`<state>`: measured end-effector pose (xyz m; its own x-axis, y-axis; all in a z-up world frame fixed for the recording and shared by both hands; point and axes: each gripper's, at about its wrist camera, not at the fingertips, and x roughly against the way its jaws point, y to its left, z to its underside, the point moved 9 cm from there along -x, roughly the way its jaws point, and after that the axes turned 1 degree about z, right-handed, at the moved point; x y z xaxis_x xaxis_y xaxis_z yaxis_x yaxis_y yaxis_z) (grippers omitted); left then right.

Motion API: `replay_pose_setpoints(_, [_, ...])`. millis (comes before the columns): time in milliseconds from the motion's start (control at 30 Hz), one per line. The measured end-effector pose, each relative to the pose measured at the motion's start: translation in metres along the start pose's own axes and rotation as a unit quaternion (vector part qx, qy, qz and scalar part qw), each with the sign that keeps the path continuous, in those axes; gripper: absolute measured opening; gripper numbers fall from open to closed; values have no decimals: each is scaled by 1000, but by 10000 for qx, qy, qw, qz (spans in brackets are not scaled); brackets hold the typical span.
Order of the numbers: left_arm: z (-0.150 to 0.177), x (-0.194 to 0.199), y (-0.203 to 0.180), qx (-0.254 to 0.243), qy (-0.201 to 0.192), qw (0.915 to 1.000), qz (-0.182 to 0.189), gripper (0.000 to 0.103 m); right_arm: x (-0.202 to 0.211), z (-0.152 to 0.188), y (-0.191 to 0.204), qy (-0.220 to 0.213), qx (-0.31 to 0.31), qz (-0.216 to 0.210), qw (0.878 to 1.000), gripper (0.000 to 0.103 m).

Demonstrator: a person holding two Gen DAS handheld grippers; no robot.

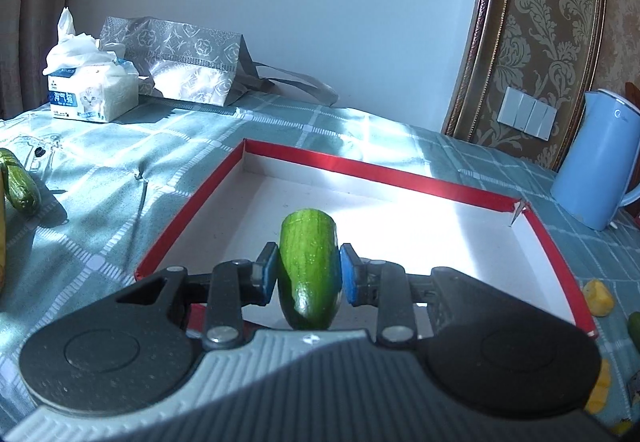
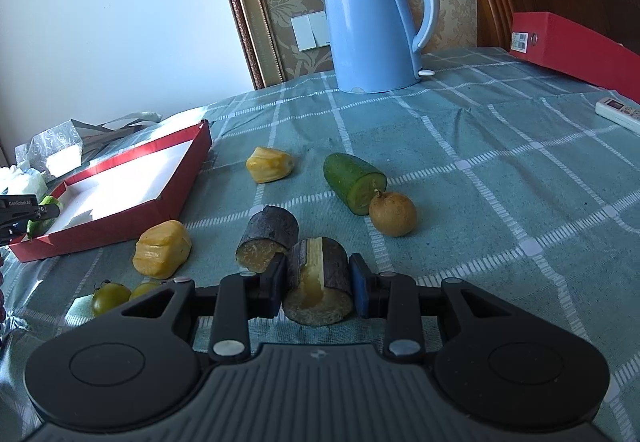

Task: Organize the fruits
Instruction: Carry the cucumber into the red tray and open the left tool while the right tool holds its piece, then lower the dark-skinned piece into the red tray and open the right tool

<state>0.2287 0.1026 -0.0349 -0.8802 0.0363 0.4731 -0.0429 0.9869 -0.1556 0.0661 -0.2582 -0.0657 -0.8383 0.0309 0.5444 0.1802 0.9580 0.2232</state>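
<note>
The left gripper pinches a short green cucumber piece between its two blue pads, and holds it above the near part of the shallow red cardboard box with white inside. The gripper points forward and slightly down toward the box floor; whether the piece touches that floor I cannot tell.

The right gripper is low over the desk covered with a teal checked cloth, to the right of the red box. Its pads are pressed on a dark-skinned banana piece with yellow flesh, which stands on the cloth.

A second dark banana piece lies just behind it. Between this and the box is a yellow jackfruit piece; another jackfruit piece is farther, near the box corner. To the right of it a cut green cucumber half touches a round brown longan. Two small green tomatoes lie in front of the box. A light blue electric kettle stands well behind the box.
</note>
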Motion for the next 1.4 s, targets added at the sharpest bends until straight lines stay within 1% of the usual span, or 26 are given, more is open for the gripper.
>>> replay_pose_setpoints(33, [-1, 1, 1, -60, -66, 9999, -63, 29, 0, 0, -1, -14, -23, 12, 10000, 33])
replay_pose_setpoints(67, [-2, 3, 3, -67, -163, 9998, -114, 31, 1, -1, -2, -33, -52, 24, 10000, 33])
replay_pose_setpoints(100, [-2, 6, 4, -76, -233, 9996, -139, 42, 2, -1, -4, -61, -96, 45, 9999, 33])
replay_pose_setpoints(133, [-4, 8, 4, -87, -307, 9994, -159, 50, 3, -2, -6, -100, -151, 58, 9998, 33])
replay_pose_setpoints(167, [-6, 11, 5, -62, -430, 9989, -200, 65, 4, -3, -8, -143, -212, 51, 9997, 33])
replay_pose_setpoints(200, [-6, 14, 6, -50, -514, 9983, -251, 74, 5, -3, -11, -180, -268, 56, 9995, 33])
replay_pose_setpoints(267, [-10, 21, 4, -102, -687, 9973, -232, 75, 7, -5, -14, -235, -359, 67, 9991, 33])
replay_pose_setpoints(300, [-10, 25, 3, -65, -725, 9972, -193, 80, 8, -5, -15, -257, -389, 49, 9989, 33])
replay_pose_setpoints(333, [-9, 26, 0, -42, -720, 9973, -119, 82, 9, -5, -15, -278, -405, 39, 9988, 33])
replay_pose_setpoints(400, [-8, 31, -6, 4, -732, 9973, 104, 90, 11, -6, -15, -338, -416, -12, 9986, 33])
replay_pose_setpoints(467, [-5, 38, -13, 165, -779, 9965, 264, 96, 13, -7, -15, -400, -437, -19, 9982, 33])
replay_pose_setpoints(533, [0, 41, -24, 109, -723, 9961, 497, 98, 17, -9, -16, -522, -485, -92, 9974, 33])
replay_pose_setpoints(567, [4, 42, -34, -71, -686, 9960, 574, 100, 19, -10, -16, -592, -513, -110, 9969, 33])
replay_pose_setpoints(633, [11, 44, -47, -433, -647, 9956, 518, 103, 21, -12, -15, -708, -516, -132, 9961, 33])
replay_pose_setpoints(700, [21, 46, -58, -778, -566, 9945, 411, 103, 22, -15, -11, -824, -495, -224, 9951, 33])
replay_pose_setpoints(767, [26, 49, -62, -874, -554, 9936, 445, 103, 21, -17, -7, -879, -449, -259, 9948, 33])
replay_pose_setpoints(900, [29, 58, -61, -718, -640, 9935, 615, 103, 17, -20, 2, -939, -415, -405, 9939, 33])
replay_pose_setpoints(1000, [32, 61, -58, -668, -627, 9939, 619, 103, 15, -25, 13, -1024, -324, -543, 9927, 33])
replay_pose_setpoints(1100, [33, 63, -59, -727, -659, 9934, 587, 103, 11, -30, 28, -1097, -165, -653, 9917, 33])
replay_pose_setpoints(1200, [32, 64, -60, -771, -678, 9931, 567, 103, 7, -38, 49, -1124, -14, -850, 9900, 33])
replay_pose_setpoints(1400, [33, 57, -55, -678, -522, 9952, 475, 103, 0, -62, 100, -1257, 387, -1197, 9841, 33])
